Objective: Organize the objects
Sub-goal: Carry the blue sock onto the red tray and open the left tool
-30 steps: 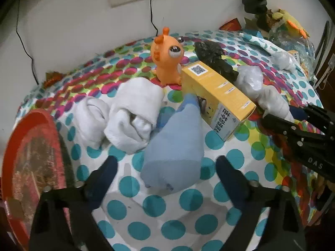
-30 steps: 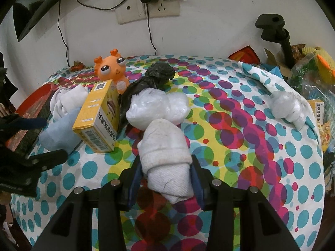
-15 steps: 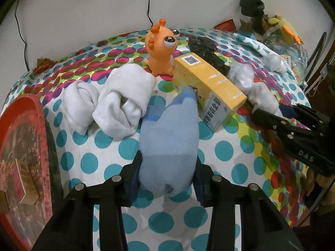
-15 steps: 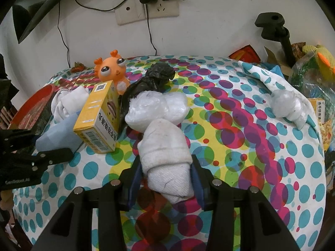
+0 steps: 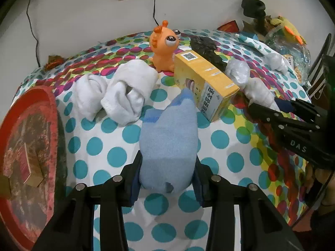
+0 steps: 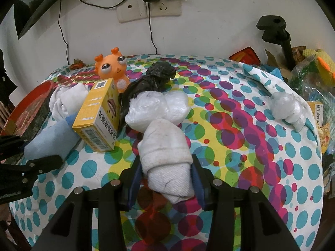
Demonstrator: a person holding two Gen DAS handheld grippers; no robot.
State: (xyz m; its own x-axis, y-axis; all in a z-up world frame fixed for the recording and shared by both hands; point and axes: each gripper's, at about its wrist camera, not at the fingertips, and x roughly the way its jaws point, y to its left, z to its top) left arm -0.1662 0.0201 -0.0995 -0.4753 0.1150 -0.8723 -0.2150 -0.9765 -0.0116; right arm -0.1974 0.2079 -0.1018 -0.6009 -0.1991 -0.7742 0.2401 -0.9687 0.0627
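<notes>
Okay, writing: yellow cardboard box [image 5: 204, 83] has a QR code on its top face, a barcode on its end and Chinese print on its side; "DAS" reads on the right gripper's black frame.
Left gripper [image 5: 166, 179]: low and level, jaws clamped on the rolled light-blue sock [image 5: 168, 144], whose far tip touches the yellow box.
Right gripper [image 6: 166, 179]: low over the dotted tablecloth [image 6: 240, 156], jaws clamped on the rolled white sock [image 6: 167, 154], which touches the crumpled clear plastic bag [image 6: 157, 108] behind.
Edges: red round tray [image 5: 27, 146] at the left table edge; two rolled white socks [image 5: 119, 92] just beside it.
Open room: bare cloth right of the white sock.
Behind box: orange big-eyed toy figure [image 6: 113, 69], crumpled black bag [image 6: 152, 79].
</notes>
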